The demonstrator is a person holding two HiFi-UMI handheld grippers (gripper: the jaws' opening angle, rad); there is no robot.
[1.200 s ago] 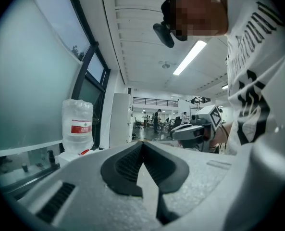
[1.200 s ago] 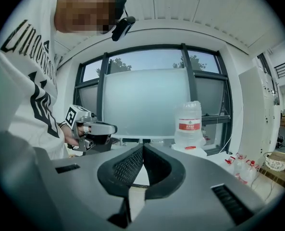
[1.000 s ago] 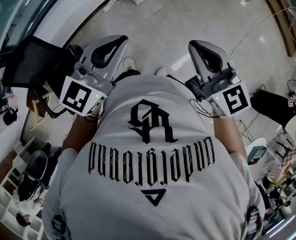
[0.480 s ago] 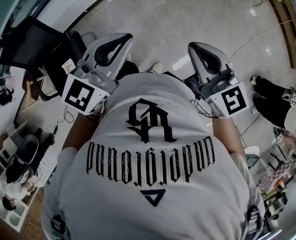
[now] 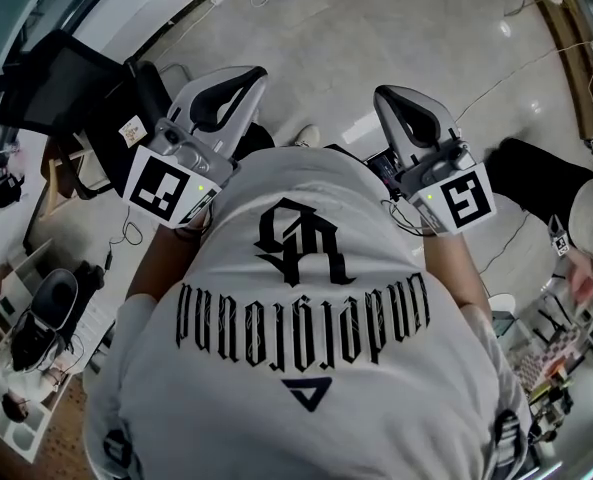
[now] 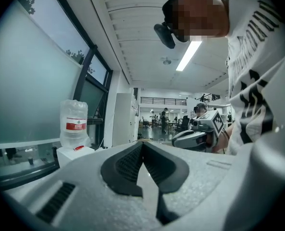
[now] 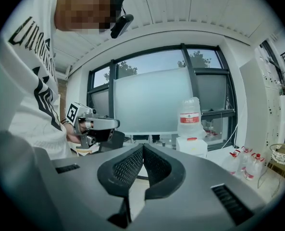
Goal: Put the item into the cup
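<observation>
The grey left hand-held gripper (image 5: 244, 80) and grey right hand-held gripper (image 5: 388, 98) sit tucked against the person's white printed T-shirt (image 5: 306, 318). Both have their jaws pressed together on nothing, probably just being carried. Neither item nor cup shows anywhere.

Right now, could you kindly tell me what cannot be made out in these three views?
Cup and item: in no view; the white shirt fills much of the head view.
Person at the right: cut off by the head view's edge.
Water bottle label: print too small, right gripper view.
</observation>
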